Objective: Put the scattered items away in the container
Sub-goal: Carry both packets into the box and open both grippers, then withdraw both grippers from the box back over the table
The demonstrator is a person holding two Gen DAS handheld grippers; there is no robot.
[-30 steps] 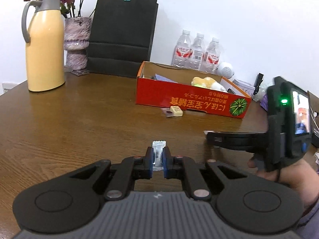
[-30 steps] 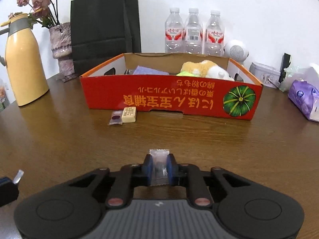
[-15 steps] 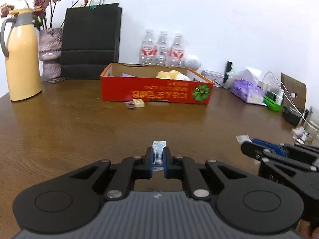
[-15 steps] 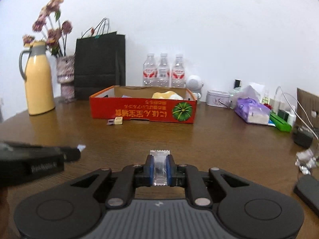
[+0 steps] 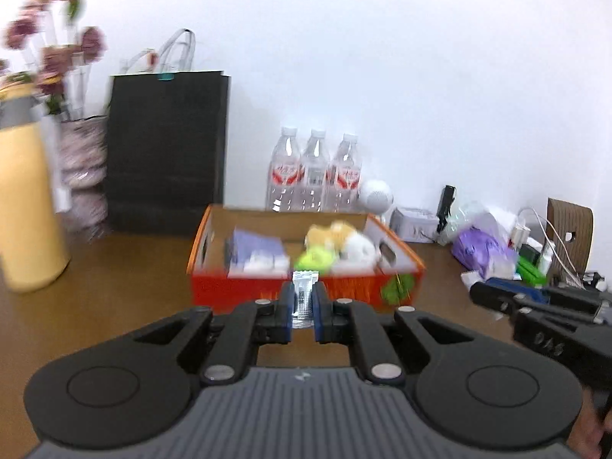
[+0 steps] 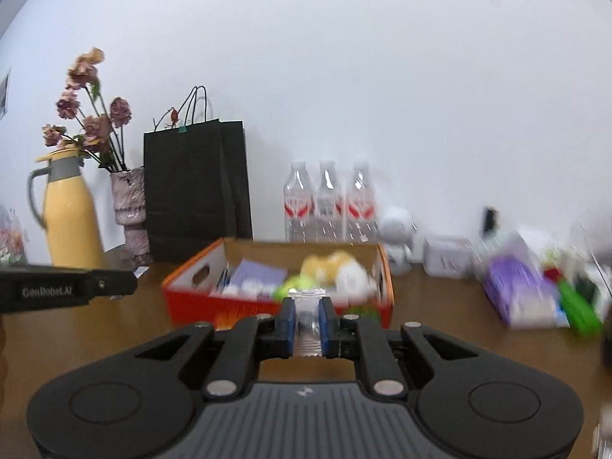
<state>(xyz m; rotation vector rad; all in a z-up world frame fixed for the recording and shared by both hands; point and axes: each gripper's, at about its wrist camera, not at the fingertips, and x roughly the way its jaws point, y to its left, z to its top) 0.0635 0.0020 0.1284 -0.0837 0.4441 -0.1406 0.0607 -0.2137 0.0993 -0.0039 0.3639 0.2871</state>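
White wall behind, brown wooden worktop (image 5: pixel 114 306) crowded along the back edge.

Left hand-held gripper (image 5: pixel 304 306) is clenched on a small clear sachet (image 5: pixel 305 293), held upright between the blue pads, top edge sticking out above them. Right hand-held gripper (image 6: pixel 307 325) likewise clamped on a second clear sachet (image 6: pixel 306 327), pinched flat between its pads. Both are raised above the worktop and tilted slightly down.

Straight ahead of each, just past the fingertips, sits the red cardboard box (image 5: pixel 244 292), open-topped, orange rim. Inside it: a purple packet (image 5: pixel 254 248) on the left side, a yellow and white plush toy (image 5: pixel 340 243) on the right, something lime green (image 5: pixel 315 258) in between; details blurred.

In the left wrist view, the right hand-held gripper comes in from the right edge, level with the box front. In the right wrist view, the left one enters from the left edge.

Behind the box: three water bottles (image 5: pixel 315 172) against the wall, a black paper bag (image 5: pixel 166 153) further left, then a vase of dried flowers (image 6: pixel 128 206) and a yellow thermos jug (image 6: pixel 70 214). Right of the box: a white round gadget (image 5: pixel 376 195), a purple tissue pack (image 5: pixel 482 250), green items and cables, blurred.
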